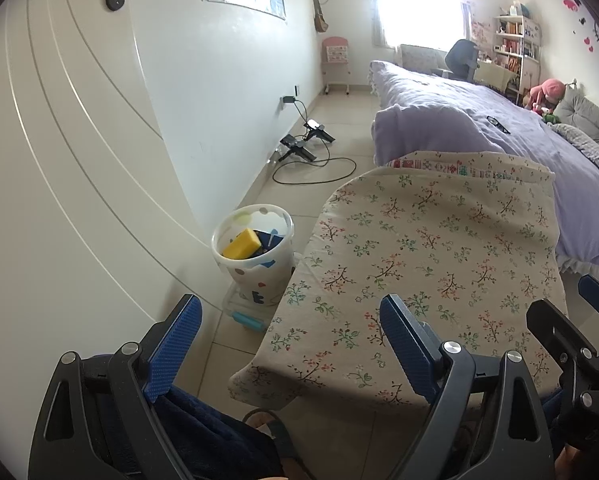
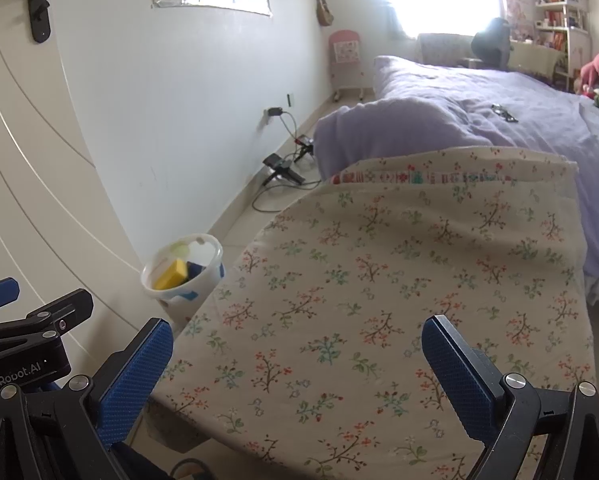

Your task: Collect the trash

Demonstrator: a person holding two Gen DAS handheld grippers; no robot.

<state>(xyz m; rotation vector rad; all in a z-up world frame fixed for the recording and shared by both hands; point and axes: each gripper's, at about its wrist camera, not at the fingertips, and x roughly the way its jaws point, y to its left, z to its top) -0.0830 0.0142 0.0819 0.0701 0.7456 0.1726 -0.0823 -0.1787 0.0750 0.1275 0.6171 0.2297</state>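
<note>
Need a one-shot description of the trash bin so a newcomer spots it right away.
Start at the table with the floral cloth; the bin stands on the floor at its left edge, beside the white wall. It is a small round white bucket with coloured patches, open at the top. Nothing else nearby holds a yellow sponge on dark blue items.

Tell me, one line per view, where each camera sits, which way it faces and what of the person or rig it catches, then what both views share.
Left wrist: sits behind the open left gripper, facing over the floral-cloth table toward the purple bed; the right gripper shows at the right edge.
Right wrist: sits behind the open right gripper, facing the same way; the left gripper shows at the left edge.
Shared: table, bed, white spotted bin holding a yellow sponge.
</note>
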